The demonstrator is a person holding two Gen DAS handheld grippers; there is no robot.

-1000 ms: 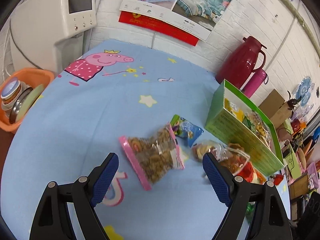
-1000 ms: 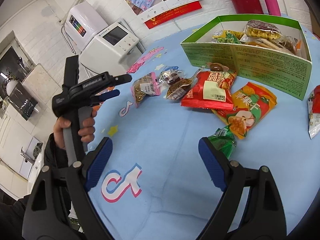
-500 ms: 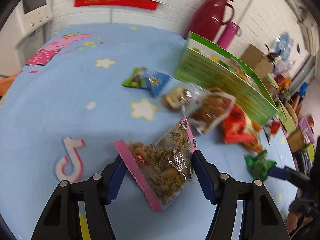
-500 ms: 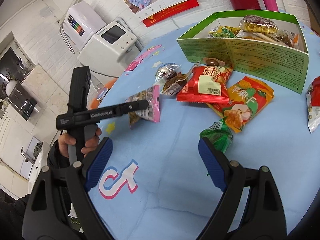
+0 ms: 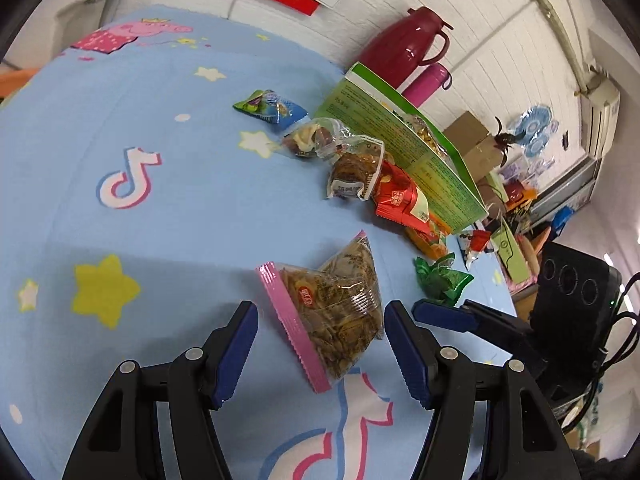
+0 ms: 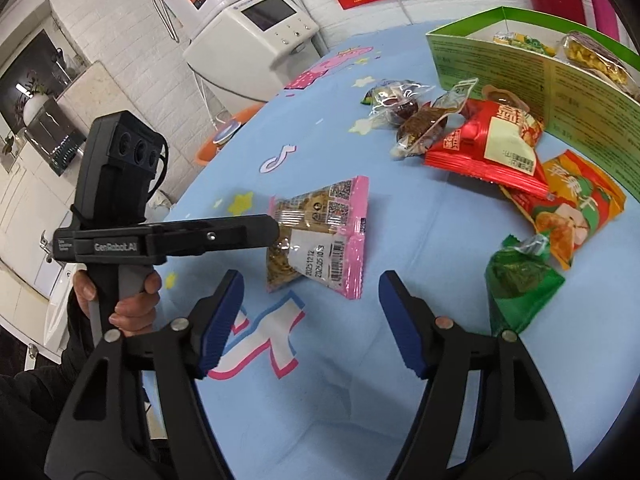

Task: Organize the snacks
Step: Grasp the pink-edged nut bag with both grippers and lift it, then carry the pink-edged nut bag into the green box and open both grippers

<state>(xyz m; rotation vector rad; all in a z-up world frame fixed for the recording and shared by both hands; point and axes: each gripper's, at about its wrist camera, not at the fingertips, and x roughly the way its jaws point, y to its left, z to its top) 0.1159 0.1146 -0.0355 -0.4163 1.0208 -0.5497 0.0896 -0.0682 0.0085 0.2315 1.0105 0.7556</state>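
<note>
My left gripper (image 5: 320, 340) is shut on a clear snack packet with pink sealed edges (image 5: 332, 308), held just over the blue tablecloth (image 5: 160, 220). In the right wrist view the same packet (image 6: 320, 232) hangs at the end of the left gripper's finger (image 6: 240, 232), directly ahead of my open, empty right gripper (image 6: 308, 320). The green snack box (image 6: 500, 60) stands at the far right with several packets inside. Loose on the cloth before it lie a red packet (image 6: 488, 144), an orange one (image 6: 572, 208), a small green one (image 6: 520, 280) and two clear ones (image 6: 424, 128).
A blue-green packet (image 5: 272, 106) lies left of the green box (image 5: 400, 140). A dark red thermos (image 5: 400, 48) and a pink bottle (image 5: 426, 80) stand behind it by the wall. A white machine (image 6: 256, 28) stands beyond the table's edge. A hand (image 6: 132, 300) holds the left gripper.
The left gripper shut on the pink-edged packet, lifted it from beside the other snacks and carried it towards the right gripper. The right gripper stayed open and shifted a little towards it.
</note>
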